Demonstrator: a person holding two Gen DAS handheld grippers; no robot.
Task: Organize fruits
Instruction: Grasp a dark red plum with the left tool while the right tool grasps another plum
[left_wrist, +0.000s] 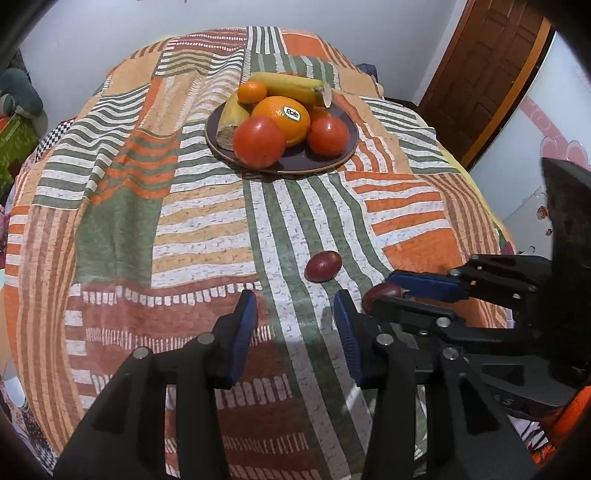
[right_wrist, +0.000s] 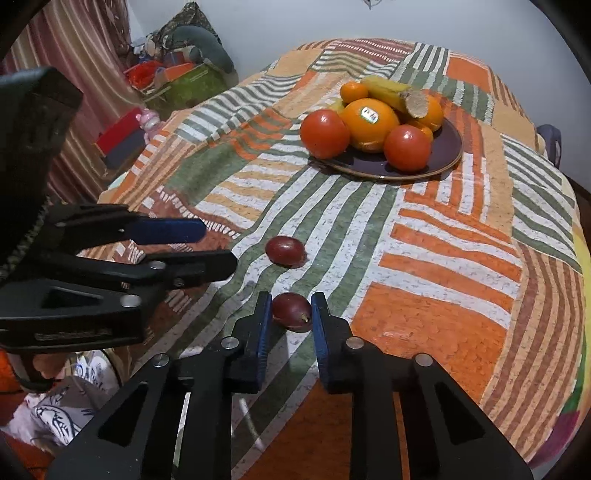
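A dark plate (left_wrist: 332, 157) (right_wrist: 448, 149) holds two tomatoes, oranges and bananas at the far side of the striped cloth. Two dark red grapes lie on the cloth nearer me. One grape (left_wrist: 323, 266) (right_wrist: 285, 252) lies free. My right gripper (right_wrist: 290, 308) is open, its blue pads either side of the other grape (right_wrist: 291, 311) (left_wrist: 382, 295); whether they touch it I cannot tell. My left gripper (left_wrist: 295, 314) is open and empty, hovering left of the right gripper (left_wrist: 399, 291); it also shows in the right wrist view (right_wrist: 218, 245).
The striped patchwork cloth (left_wrist: 207, 236) covers a rounded table that falls away at the edges. A wooden door (left_wrist: 480, 74) stands at the back right. Boxes and bags (right_wrist: 177, 81) are piled by the curtain on the left.
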